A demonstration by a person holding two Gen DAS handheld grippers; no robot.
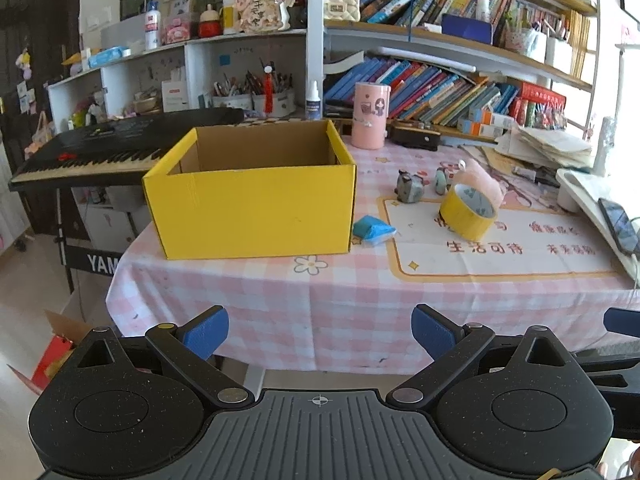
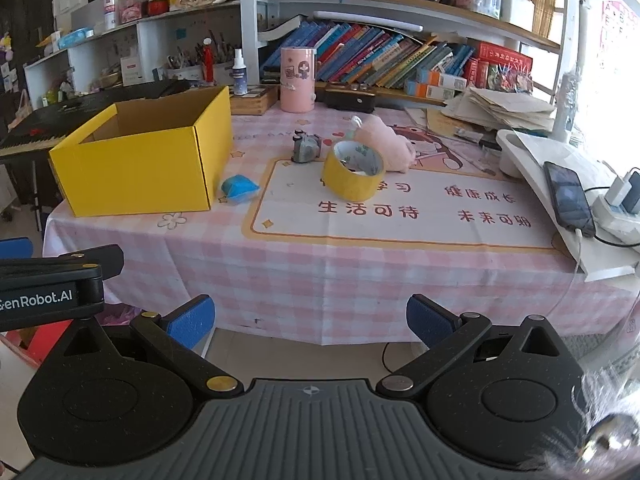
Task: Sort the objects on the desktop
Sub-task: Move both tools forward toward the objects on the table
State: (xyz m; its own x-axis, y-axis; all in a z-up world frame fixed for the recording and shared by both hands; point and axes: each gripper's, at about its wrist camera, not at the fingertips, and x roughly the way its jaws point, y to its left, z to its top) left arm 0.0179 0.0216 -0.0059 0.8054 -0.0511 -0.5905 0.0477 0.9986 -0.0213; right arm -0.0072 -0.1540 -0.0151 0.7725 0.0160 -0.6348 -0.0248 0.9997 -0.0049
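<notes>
An open yellow cardboard box (image 1: 252,208) (image 2: 140,164) stands at the table's left. Right of it lie a blue packet (image 1: 373,231) (image 2: 238,188), a yellow tape roll (image 1: 468,212) (image 2: 353,170) leaning on a pink plush toy (image 1: 482,178) (image 2: 386,142), and a small grey figurine (image 1: 410,189) (image 2: 306,149). My left gripper (image 1: 320,334) is open and empty, in front of the table's near edge. My right gripper (image 2: 310,322) is open and empty, also short of the table edge. The left gripper's body (image 2: 52,280) shows at the right wrist view's left.
A pink cylinder (image 1: 370,116) (image 2: 297,80) and shelves of books stand behind. A black keyboard (image 1: 100,152) sits left of the table. A white stand with a phone (image 2: 568,200), a charger and stacked papers (image 2: 504,108) occupy the right.
</notes>
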